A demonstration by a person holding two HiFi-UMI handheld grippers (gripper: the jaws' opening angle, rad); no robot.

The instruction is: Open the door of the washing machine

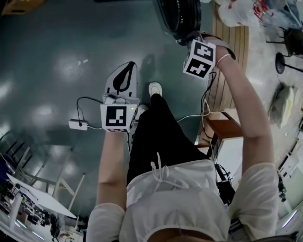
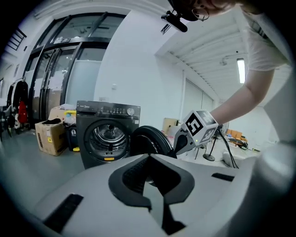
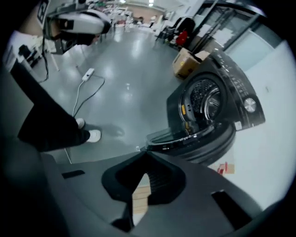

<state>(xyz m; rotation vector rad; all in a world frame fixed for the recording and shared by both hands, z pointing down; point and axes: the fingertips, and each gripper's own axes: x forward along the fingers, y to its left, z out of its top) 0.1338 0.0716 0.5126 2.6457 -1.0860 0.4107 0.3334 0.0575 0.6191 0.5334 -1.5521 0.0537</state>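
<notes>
A glossy grey-green floor [image 1: 52, 61] spreads underfoot, with a white adapter [image 1: 77, 125] and its cable lying on it to the left of the person's black trousers [image 1: 156, 137] and white shoe [image 1: 155, 88]. To the right a strip of wooden boards [image 1: 233, 40] borders the floor.

The left arm hangs bent at the person's side, holding the left gripper [image 1: 126, 71] low over the floor, well apart from the machine; its fingers [image 2: 138, 178] are pressed together on nothing. The right arm reaches forward, almost straight. The right gripper [image 1: 183, 38] has its tip just beside the rim of the door [image 1: 180, 14], and its fingers [image 3: 159, 183] are also pressed together with nothing between them.

Farther off, the dark washer [image 2: 107, 134] stands on the floor against a white wall, its door swung out and the steel drum [image 3: 203, 99] exposed. A cardboard box [image 2: 48, 136] sits beside it, before a glass wall [image 2: 69, 69].
</notes>
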